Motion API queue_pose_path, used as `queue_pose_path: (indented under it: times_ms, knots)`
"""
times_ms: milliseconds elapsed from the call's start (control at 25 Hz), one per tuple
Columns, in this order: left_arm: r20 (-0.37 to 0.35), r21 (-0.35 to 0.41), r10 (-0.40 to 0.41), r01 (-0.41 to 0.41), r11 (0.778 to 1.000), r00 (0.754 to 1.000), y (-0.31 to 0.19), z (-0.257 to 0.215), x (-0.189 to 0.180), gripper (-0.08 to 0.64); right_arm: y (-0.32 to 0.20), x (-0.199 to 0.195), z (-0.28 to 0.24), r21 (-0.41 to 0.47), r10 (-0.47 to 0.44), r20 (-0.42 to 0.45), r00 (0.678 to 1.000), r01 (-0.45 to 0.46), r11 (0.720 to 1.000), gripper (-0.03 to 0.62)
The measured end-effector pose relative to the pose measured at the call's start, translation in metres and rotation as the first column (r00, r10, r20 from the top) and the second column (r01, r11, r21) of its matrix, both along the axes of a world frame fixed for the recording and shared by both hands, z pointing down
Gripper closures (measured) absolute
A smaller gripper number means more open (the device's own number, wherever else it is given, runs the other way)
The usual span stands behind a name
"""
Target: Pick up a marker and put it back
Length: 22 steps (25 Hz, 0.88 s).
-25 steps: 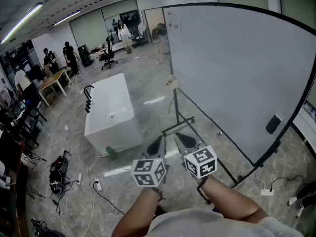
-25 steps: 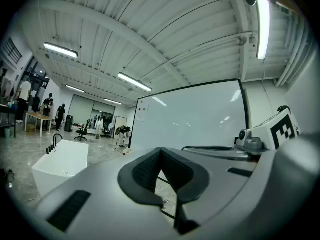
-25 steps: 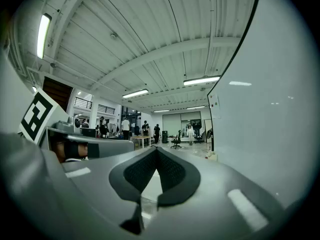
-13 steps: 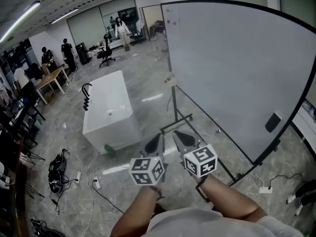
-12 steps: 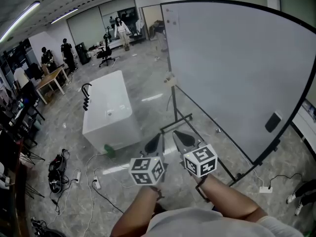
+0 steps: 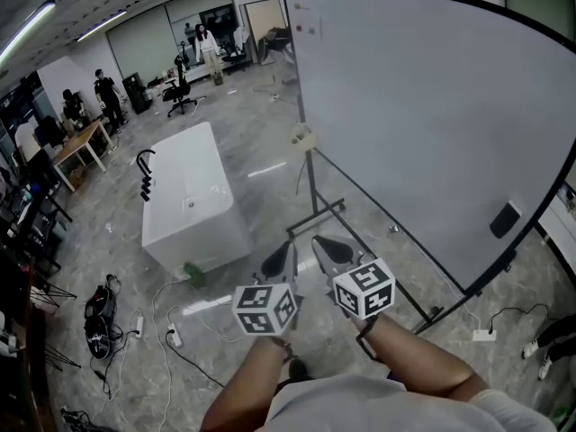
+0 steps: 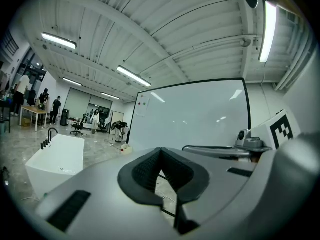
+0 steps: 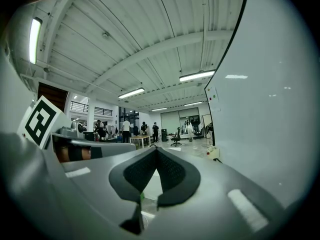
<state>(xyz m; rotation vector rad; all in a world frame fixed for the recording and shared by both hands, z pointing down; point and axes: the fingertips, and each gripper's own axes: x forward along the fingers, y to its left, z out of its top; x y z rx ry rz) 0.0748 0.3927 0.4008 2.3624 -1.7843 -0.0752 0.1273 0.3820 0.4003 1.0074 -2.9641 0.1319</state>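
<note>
No marker can be made out in any view. Low in the head view, my left gripper (image 6: 279, 261) and right gripper (image 6: 329, 251) are held side by side over the floor. Both point toward the foot of the large whiteboard (image 6: 423, 115) on its black stand (image 6: 317, 214). The left gripper (image 7: 160, 152) is shut, its tips meeting with nothing between them. The right gripper (image 8: 156, 151) is shut and empty too. A small black eraser-like block (image 6: 505, 219) sticks to the board's lower right. A pale small box (image 6: 301, 136) hangs at the board's left edge.
A white bathtub (image 6: 189, 205) with a black tap (image 6: 144, 176) stands on the grey floor to the left. Cables, a power strip (image 6: 173, 336) and a black bag (image 6: 97, 318) lie at lower left. People and desks (image 6: 76, 147) are far off at the back.
The head view has shifted a little, so the bathtub and whiteboard sit slightly lower and further left. Both grippers stay shut, side by side, in nearly the same place.
</note>
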Motion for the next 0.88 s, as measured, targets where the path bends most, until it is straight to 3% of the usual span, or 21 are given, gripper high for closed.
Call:
queue_pose_path:
  times_ms: [520,880]
  knots:
    - [0.024,-0.037,0.137,-0.136,0.99,0.99,-0.108,0.01,-0.102,0.558,-0.106,-0.109,0.009,-0.015,0.112,-0.005,0.994,-0.112,0.994,0.595]
    - [0.008,-0.06,0.206,-0.205,0.977,0.979,-0.177,0.022,-0.14,0.558,-0.17,-0.144,0.032,-0.061,0.177,-0.027,0.984,-0.178,0.982,0.595]
